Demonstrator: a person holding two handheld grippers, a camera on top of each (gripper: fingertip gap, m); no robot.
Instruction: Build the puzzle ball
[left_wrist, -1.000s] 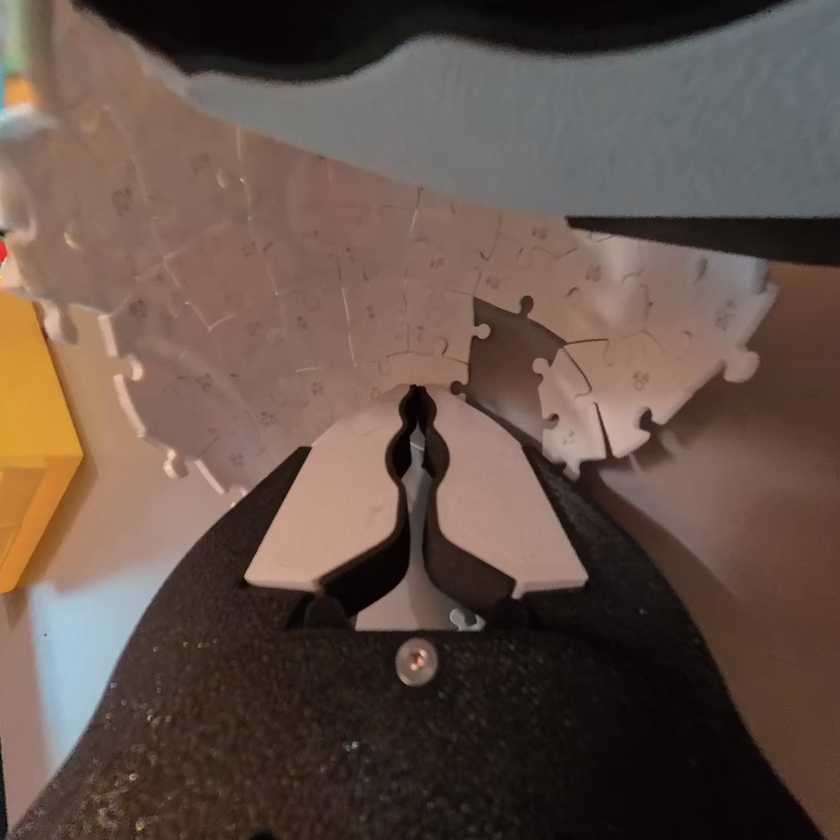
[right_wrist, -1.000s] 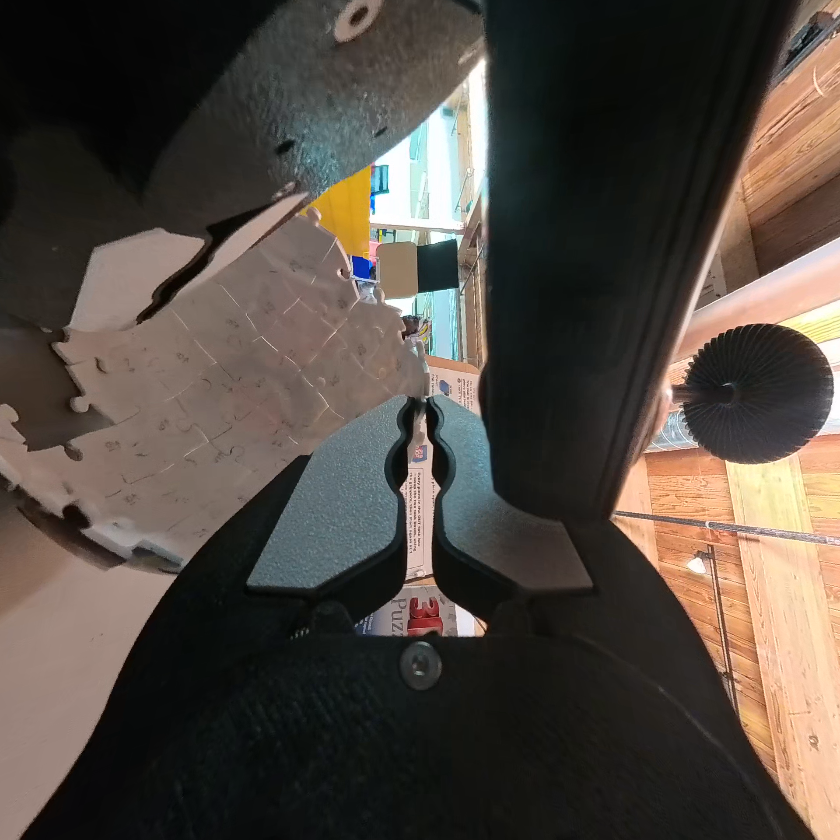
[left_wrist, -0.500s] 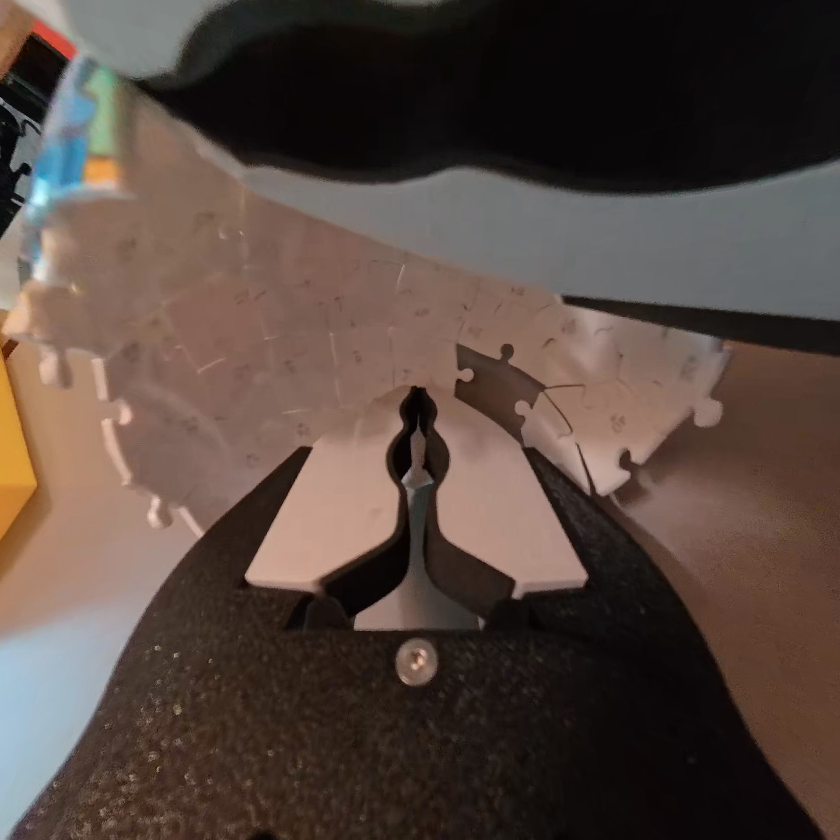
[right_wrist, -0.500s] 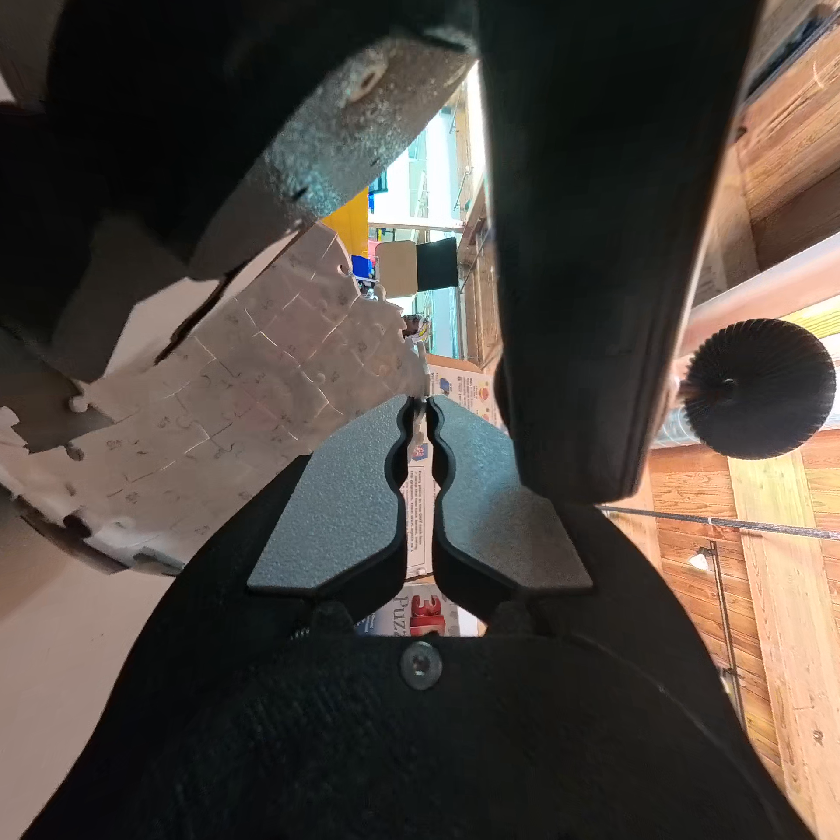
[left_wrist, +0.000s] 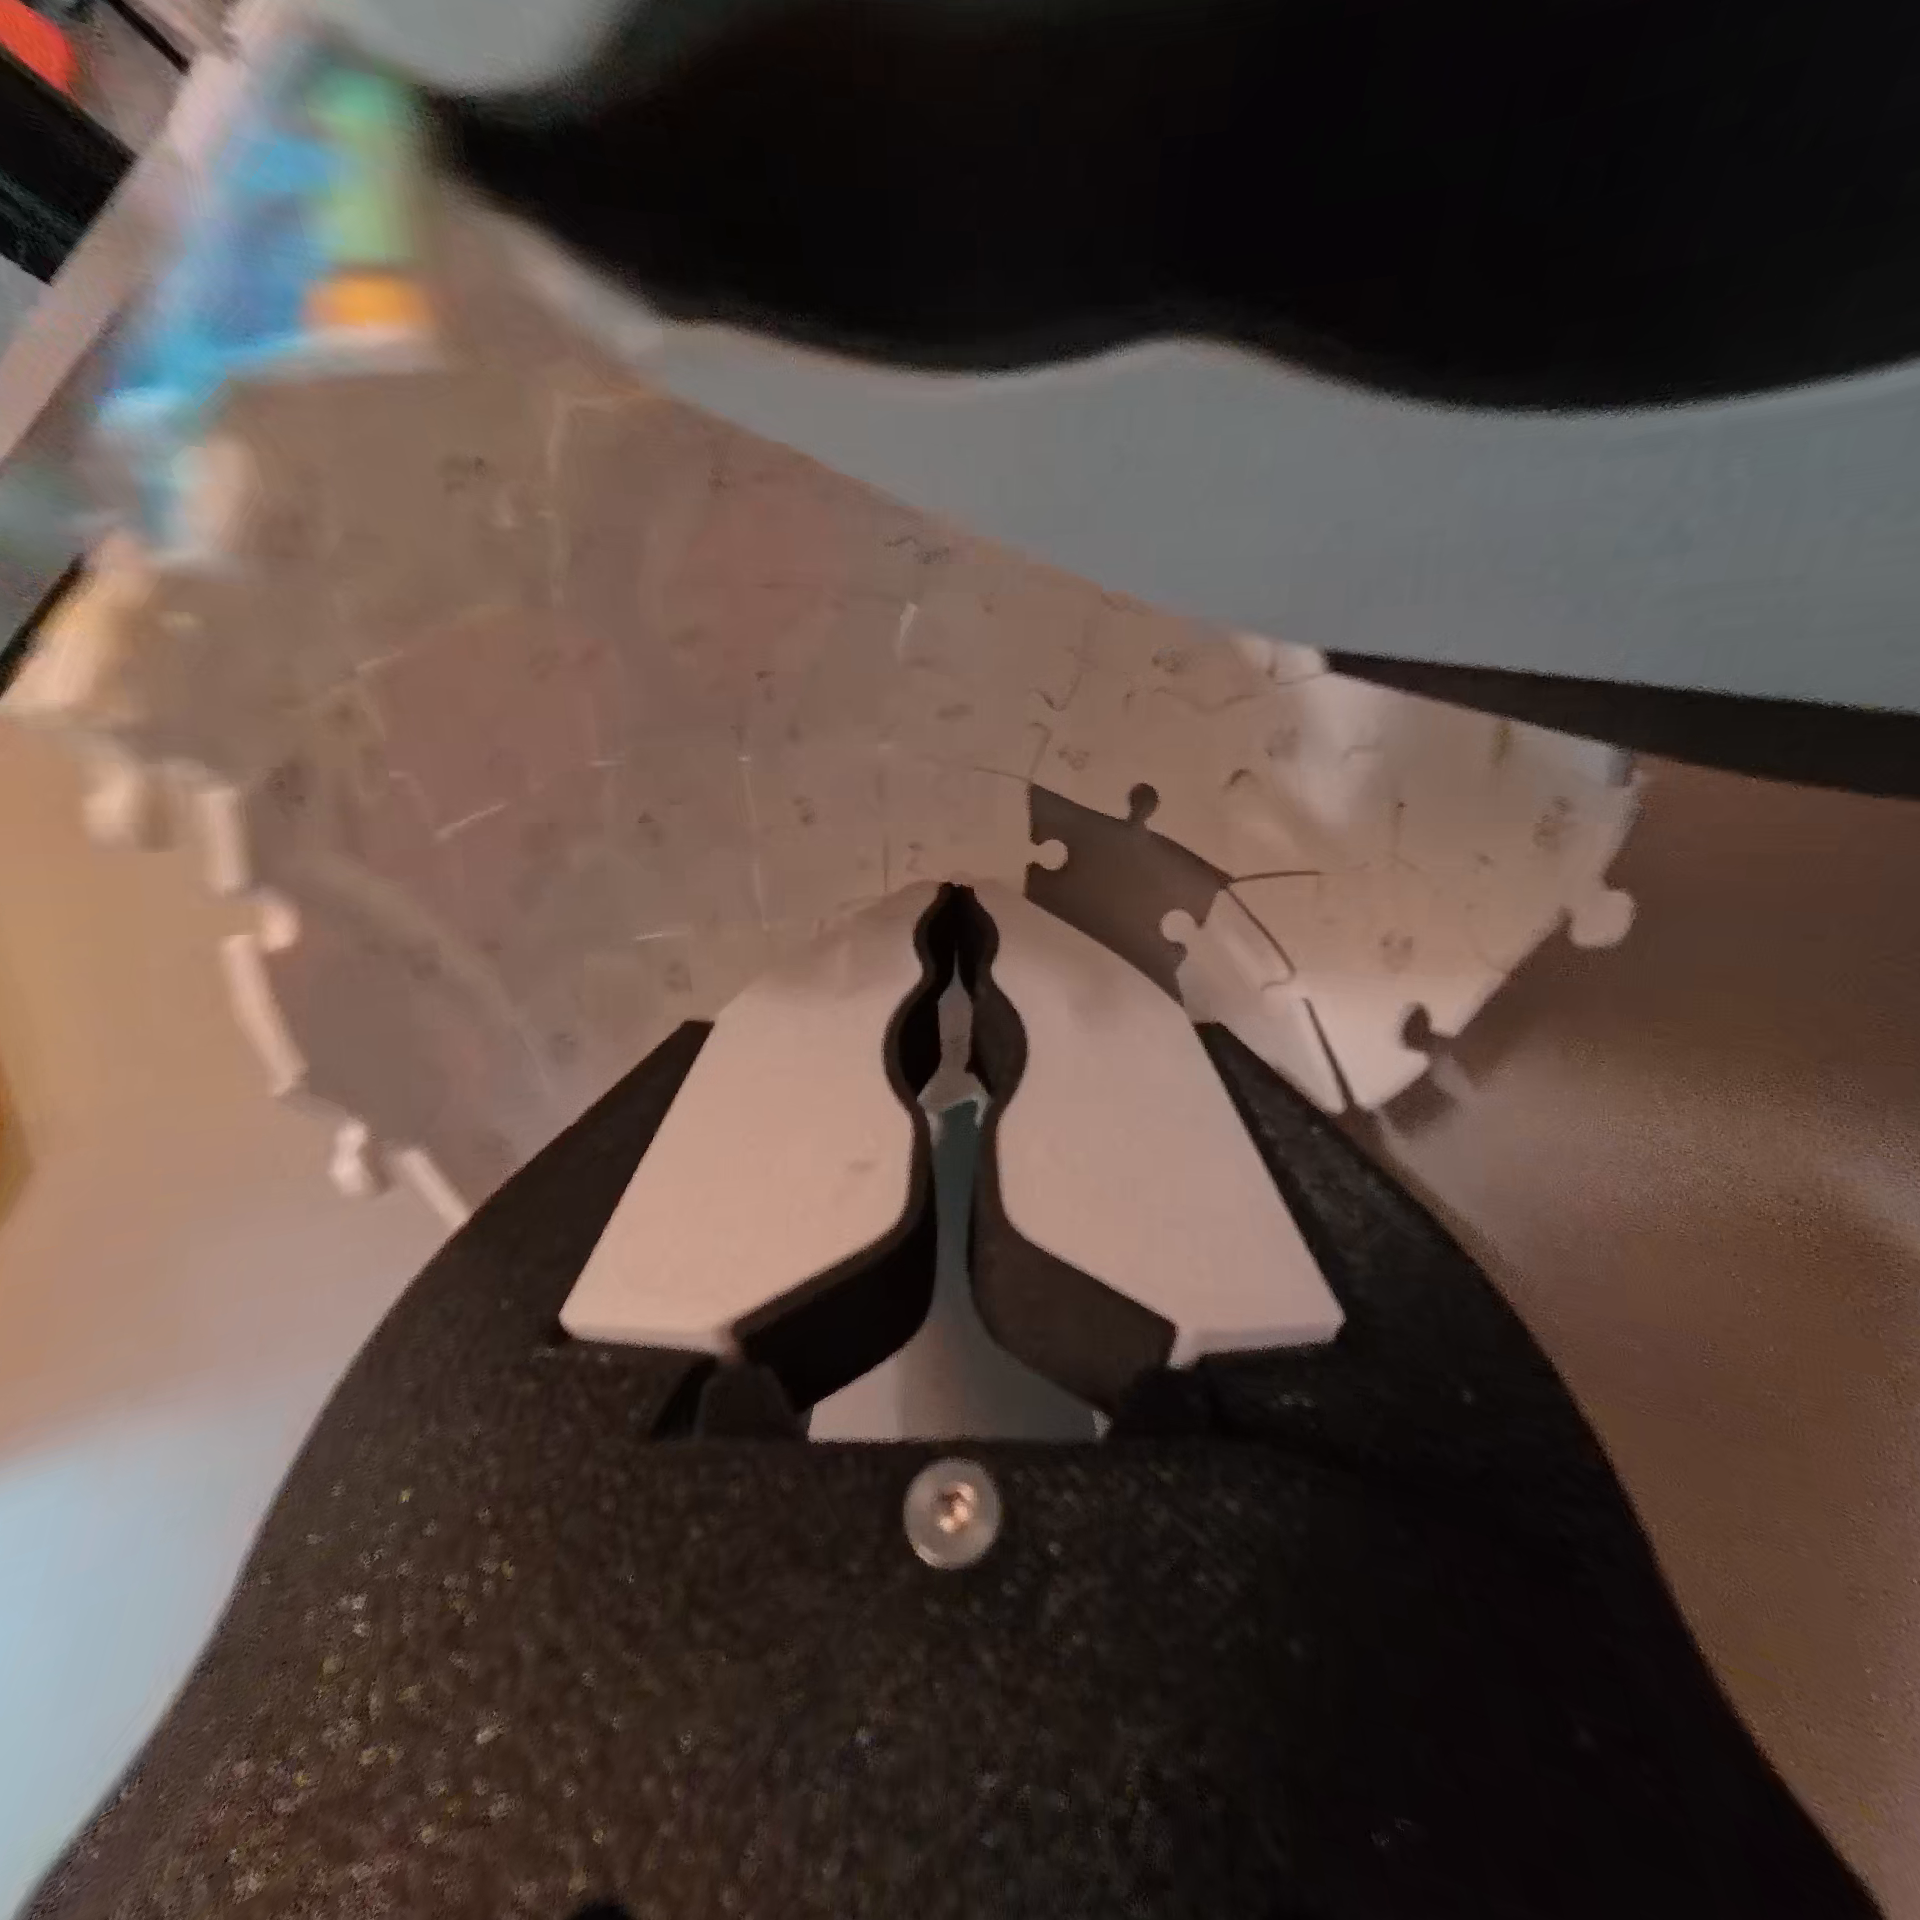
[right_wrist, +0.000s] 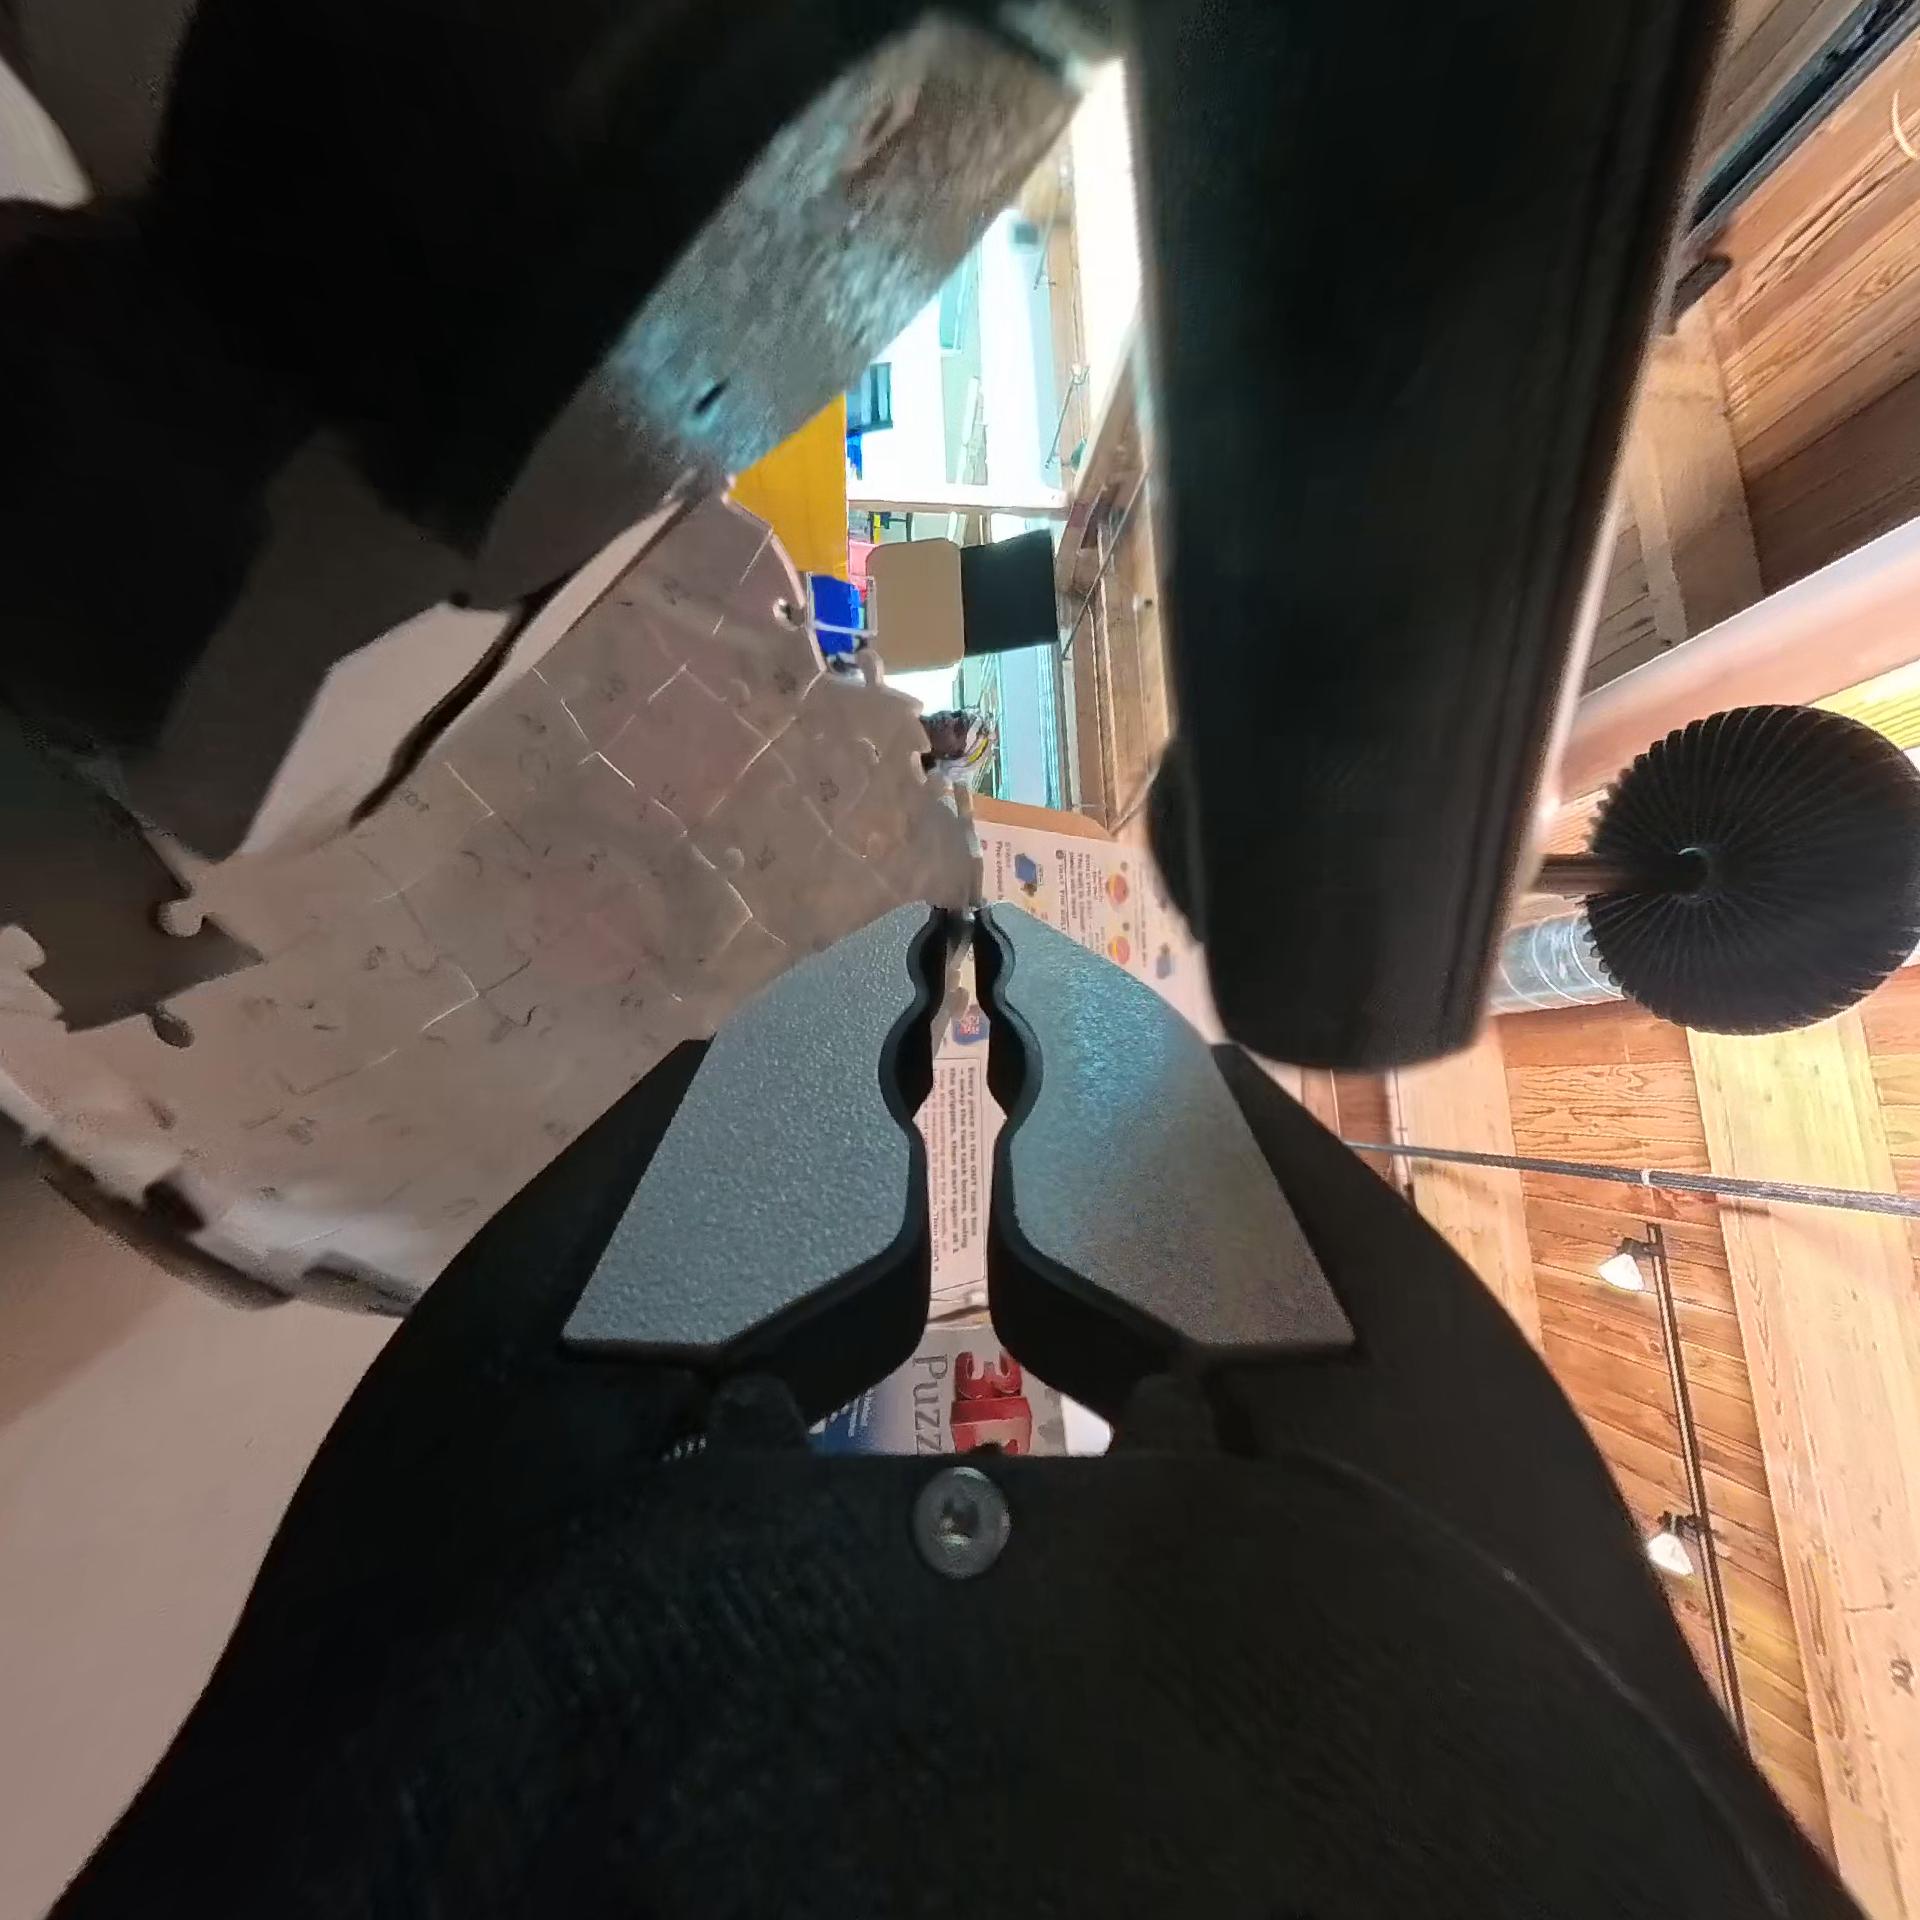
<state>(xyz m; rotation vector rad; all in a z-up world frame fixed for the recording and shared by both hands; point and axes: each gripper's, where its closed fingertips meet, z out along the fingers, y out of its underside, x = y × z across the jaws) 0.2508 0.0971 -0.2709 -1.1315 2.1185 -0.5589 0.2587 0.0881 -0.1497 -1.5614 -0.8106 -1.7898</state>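
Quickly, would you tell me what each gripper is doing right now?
Left gripper: shut on the edge of the puzzle shell.
Right gripper: shut on the puzzle shell's opposite edge.

We hold our left gripper (left_wrist: 958, 902) with its pale fingers (left_wrist: 769, 1164) pressed together at the tips. Our right gripper (right_wrist: 961, 914) has its dark fingers (right_wrist: 774, 1164) likewise nearly closed, tips almost touching, and it sits close across from the left gripper.

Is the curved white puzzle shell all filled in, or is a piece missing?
Missing one. The curved white puzzle shell has a dark piece-shaped hole just right of the left gripper.
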